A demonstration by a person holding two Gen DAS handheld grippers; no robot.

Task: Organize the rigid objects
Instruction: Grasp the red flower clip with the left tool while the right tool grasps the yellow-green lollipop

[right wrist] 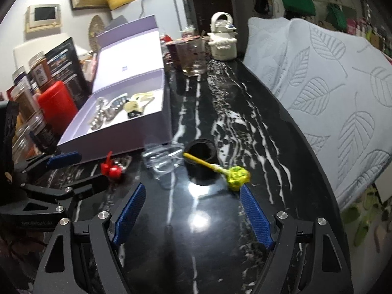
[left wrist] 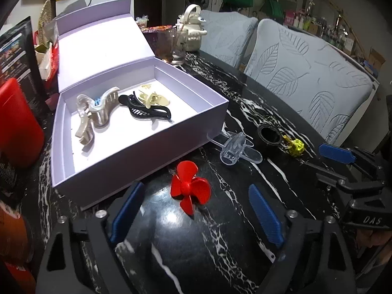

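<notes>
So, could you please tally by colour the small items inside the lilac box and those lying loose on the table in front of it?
Pearly grey: 1
Cream: 1
Black, clip and ring: 2
Red: 1
Clear: 1
Yellow: 1
Total: 7

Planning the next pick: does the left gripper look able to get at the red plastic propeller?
Probably yes: the red plastic propeller lies on bare marble ahead of the open left gripper, nothing between.

Three hair clips [left wrist: 127, 107], one propeller [left wrist: 189, 187]
</notes>
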